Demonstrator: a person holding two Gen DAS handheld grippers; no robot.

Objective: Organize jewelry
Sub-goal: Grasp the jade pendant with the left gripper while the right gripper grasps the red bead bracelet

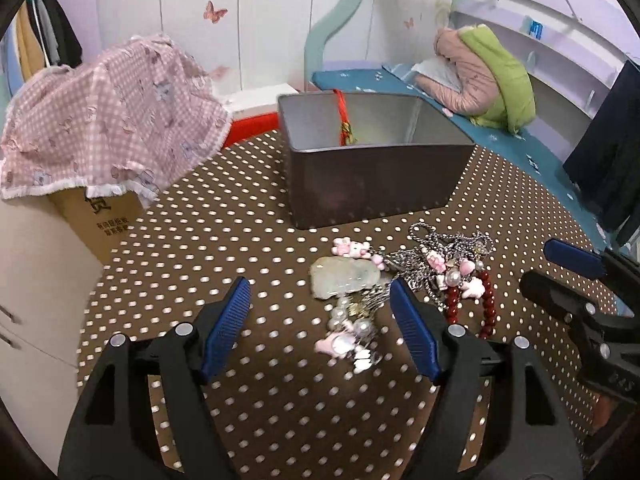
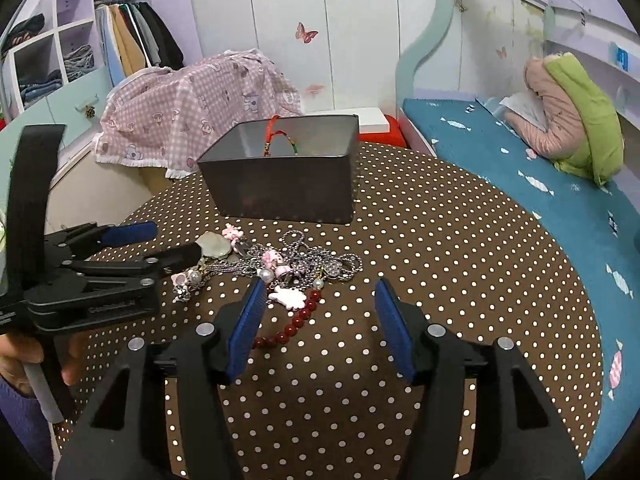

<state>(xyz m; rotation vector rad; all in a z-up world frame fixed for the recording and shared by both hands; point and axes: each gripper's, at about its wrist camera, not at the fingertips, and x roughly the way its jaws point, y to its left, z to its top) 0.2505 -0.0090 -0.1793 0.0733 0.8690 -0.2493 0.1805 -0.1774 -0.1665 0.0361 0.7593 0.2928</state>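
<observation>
The near wall of the metal box (image 1: 372, 184) hides its floor, so the lower end of the red cord (image 1: 341, 120) hanging inside cannot be seen. In the left wrist view the pearl and pink charms (image 1: 348, 340) nearest the table's front edge are blurred, and the right gripper (image 1: 560, 276) is cut off by the picture's right edge. In the right wrist view the left gripper (image 2: 172, 244) covers part of the pale jade pendant (image 2: 216, 245); the tangled chains (image 2: 304, 258) are too knotted to tell apart
</observation>
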